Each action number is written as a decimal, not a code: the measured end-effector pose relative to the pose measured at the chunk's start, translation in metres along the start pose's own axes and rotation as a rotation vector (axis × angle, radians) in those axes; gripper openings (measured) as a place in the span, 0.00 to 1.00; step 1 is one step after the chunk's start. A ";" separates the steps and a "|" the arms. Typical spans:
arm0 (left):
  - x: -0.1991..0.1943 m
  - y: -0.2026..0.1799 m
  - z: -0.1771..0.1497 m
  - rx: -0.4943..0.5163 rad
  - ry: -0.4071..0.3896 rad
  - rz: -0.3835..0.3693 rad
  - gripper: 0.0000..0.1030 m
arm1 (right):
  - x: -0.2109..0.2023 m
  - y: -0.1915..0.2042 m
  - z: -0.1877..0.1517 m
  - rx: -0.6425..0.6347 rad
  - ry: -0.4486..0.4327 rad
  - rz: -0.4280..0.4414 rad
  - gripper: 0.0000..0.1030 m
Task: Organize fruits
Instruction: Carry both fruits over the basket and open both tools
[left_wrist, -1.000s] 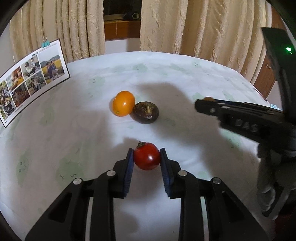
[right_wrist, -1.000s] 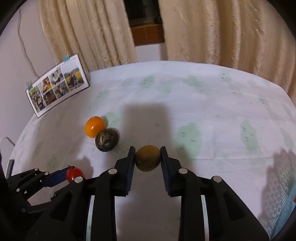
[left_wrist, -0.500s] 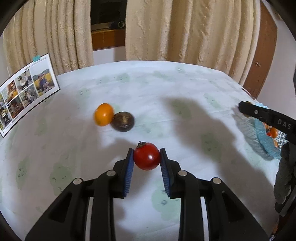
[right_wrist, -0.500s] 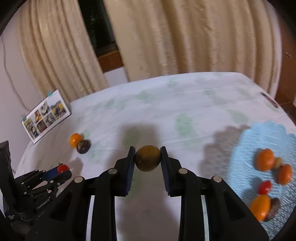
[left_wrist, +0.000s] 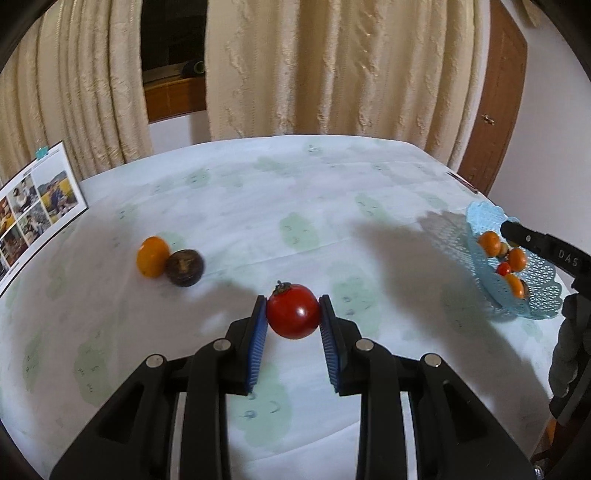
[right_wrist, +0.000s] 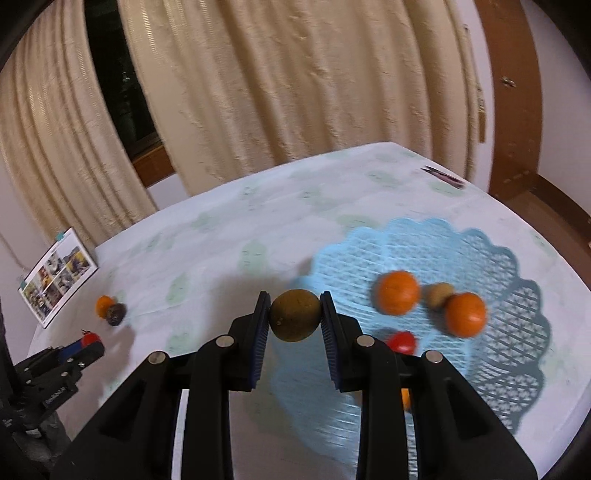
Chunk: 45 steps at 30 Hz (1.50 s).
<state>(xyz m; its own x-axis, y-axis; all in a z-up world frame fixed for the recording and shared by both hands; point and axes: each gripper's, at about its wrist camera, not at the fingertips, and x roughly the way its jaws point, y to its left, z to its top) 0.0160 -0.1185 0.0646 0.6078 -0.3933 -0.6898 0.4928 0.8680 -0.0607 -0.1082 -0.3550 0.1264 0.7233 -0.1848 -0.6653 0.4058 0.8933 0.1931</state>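
My left gripper (left_wrist: 293, 317) is shut on a red tomato (left_wrist: 293, 312) and holds it above the table. My right gripper (right_wrist: 294, 315) is shut on a brown-green round fruit (right_wrist: 294, 314), held over the left edge of the blue lattice basket (right_wrist: 424, 243). The basket holds two oranges (right_wrist: 398, 297), a small brown fruit (right_wrist: 439, 294) and a red tomato (right_wrist: 402, 341). An orange fruit (left_wrist: 151, 255) and a dark brown fruit (left_wrist: 184, 262) lie touching on the tablecloth at the left. The basket (left_wrist: 539, 295) also shows at the right of the left wrist view, with the right gripper's finger over it.
A photo card (left_wrist: 33, 206) stands at the table's left edge. Curtains (left_wrist: 332, 66) hang behind the table, with a wooden door frame (left_wrist: 495, 110) at the right. A small dark object (right_wrist: 443, 177) lies near the far right table edge.
Both grippers have risen and swung right with their fruits. The right gripper has reached the basket, which now fills its view. The two loose fruits have stayed in place.
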 end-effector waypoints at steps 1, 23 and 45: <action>0.000 -0.004 0.001 0.006 -0.002 -0.005 0.27 | 0.000 -0.005 -0.001 0.007 0.002 -0.009 0.27; 0.004 -0.106 0.031 0.133 -0.016 -0.210 0.28 | -0.019 -0.080 -0.014 0.164 -0.020 -0.089 0.34; 0.041 -0.186 0.042 0.178 0.035 -0.386 0.66 | -0.028 -0.096 -0.020 0.204 -0.049 -0.113 0.34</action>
<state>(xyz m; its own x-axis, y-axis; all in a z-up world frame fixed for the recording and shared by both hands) -0.0249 -0.3090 0.0781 0.3382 -0.6658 -0.6651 0.7816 0.5924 -0.1956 -0.1786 -0.4269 0.1123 0.6910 -0.3032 -0.6562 0.5868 0.7654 0.2643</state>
